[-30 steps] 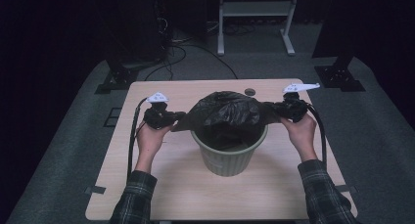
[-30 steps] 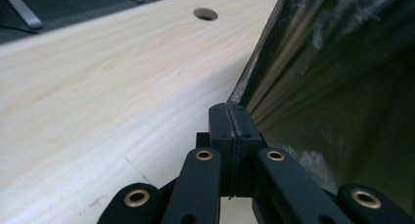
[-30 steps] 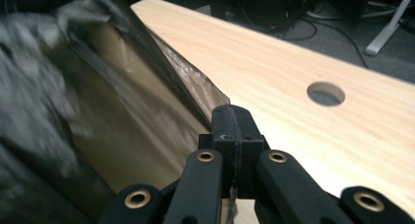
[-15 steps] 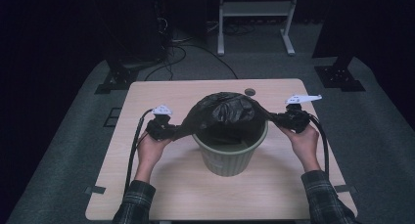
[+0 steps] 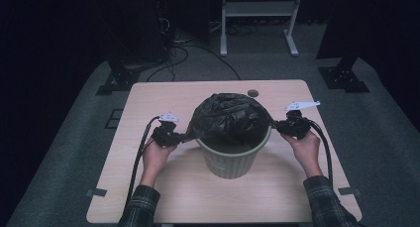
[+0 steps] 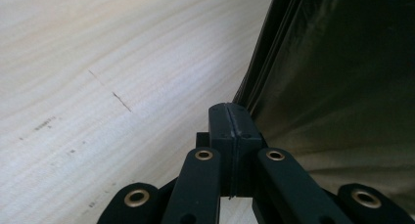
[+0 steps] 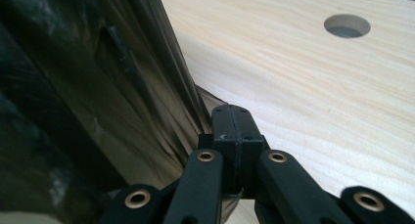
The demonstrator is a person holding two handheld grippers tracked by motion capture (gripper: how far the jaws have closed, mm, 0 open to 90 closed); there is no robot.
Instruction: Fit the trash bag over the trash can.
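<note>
bag point(image 5: 229, 117) is stretched over the bin point(image 5: 233, 157) at the centre of the high view, its black film bulging above the rim and drawn out to both sides. the left corner is pinched by the left gripper point(image 5: 171, 137), left of the bin; in the left gripper view the jaws are pressed together with film caught between them point(image 6: 230, 117). the right corner is pinched by the right gripper point(image 5: 285, 126), right of the bin, with jaws likewise closed on film in the right gripper view point(image 7: 232, 117). the bin is stood on the table point(image 5: 163, 100), and a hole point(image 5: 253, 93) is seen just above the bag.
</note>
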